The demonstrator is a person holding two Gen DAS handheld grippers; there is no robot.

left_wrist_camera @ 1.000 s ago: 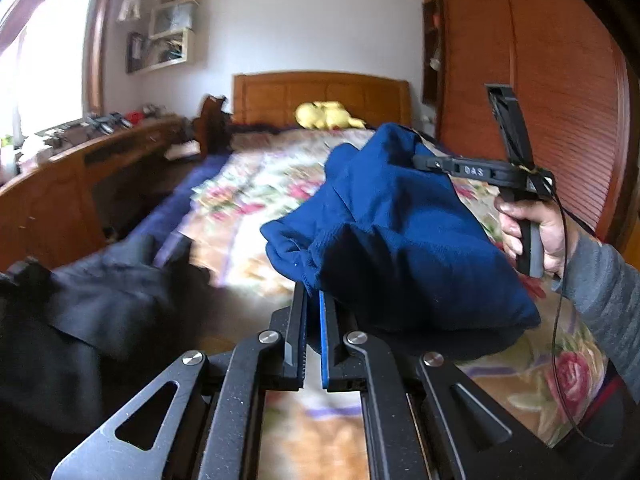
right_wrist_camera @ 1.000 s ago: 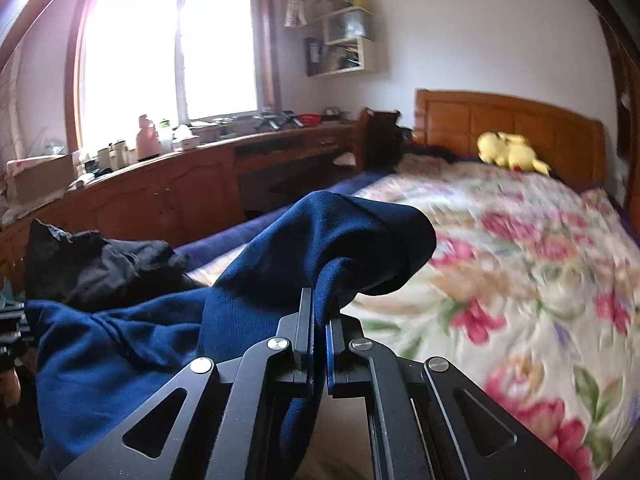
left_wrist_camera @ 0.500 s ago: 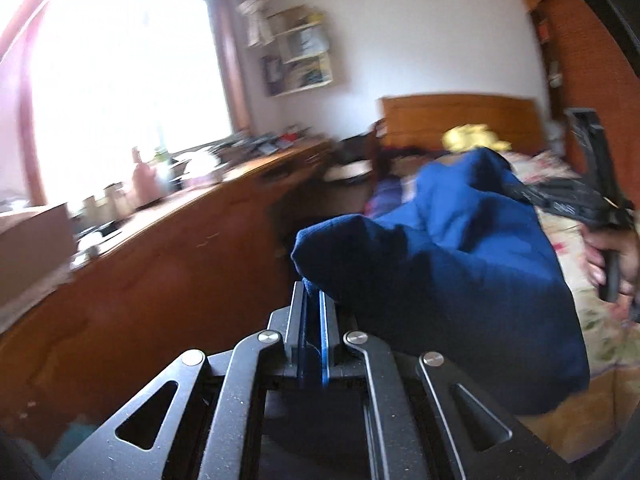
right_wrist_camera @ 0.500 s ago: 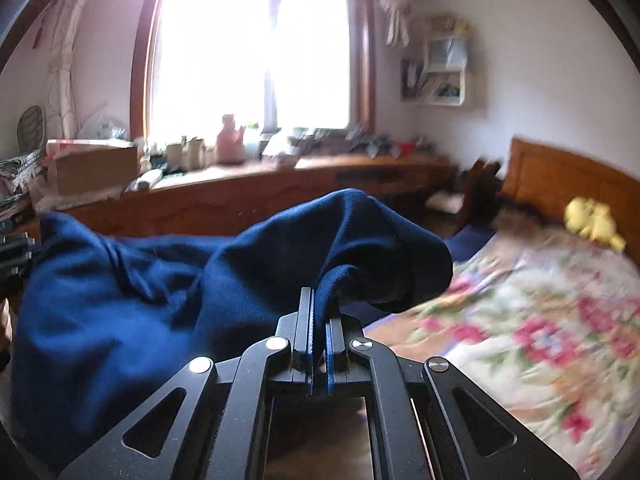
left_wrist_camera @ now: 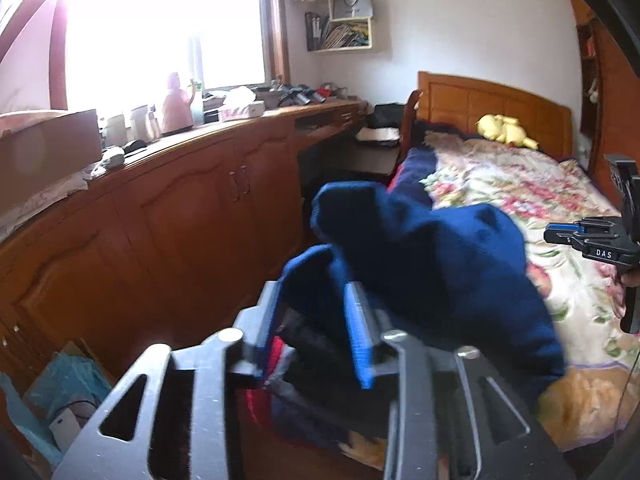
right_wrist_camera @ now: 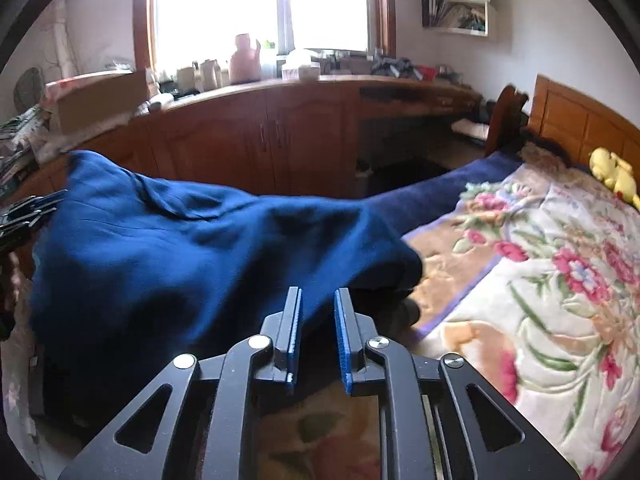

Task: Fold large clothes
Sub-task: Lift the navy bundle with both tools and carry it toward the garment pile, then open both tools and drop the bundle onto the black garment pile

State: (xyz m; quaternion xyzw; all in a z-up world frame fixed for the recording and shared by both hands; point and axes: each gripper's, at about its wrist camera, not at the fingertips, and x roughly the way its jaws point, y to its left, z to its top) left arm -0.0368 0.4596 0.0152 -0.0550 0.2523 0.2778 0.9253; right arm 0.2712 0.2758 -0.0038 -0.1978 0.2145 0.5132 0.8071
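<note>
A large dark blue garment hangs bunched off the bed's left edge, over a pile of other clothes; it fills the left half of the right wrist view. My left gripper is open, its jaws apart, with the blue cloth just ahead between the tips. My right gripper is open too, the cloth lying just beyond its fingertips. The right gripper also shows at the right edge of the left wrist view. The left gripper shows at the left edge of the right wrist view.
A bed with a floral quilt and a yellow plush toy lies to the right. A long wooden cabinet with a cluttered top runs under the window. A heap of dark and red clothes lies below the left gripper.
Both grippers were shut on the blue garment and have opened. The garment has dropped and spread out low at the bed's edge. Both views swung left toward the window.
</note>
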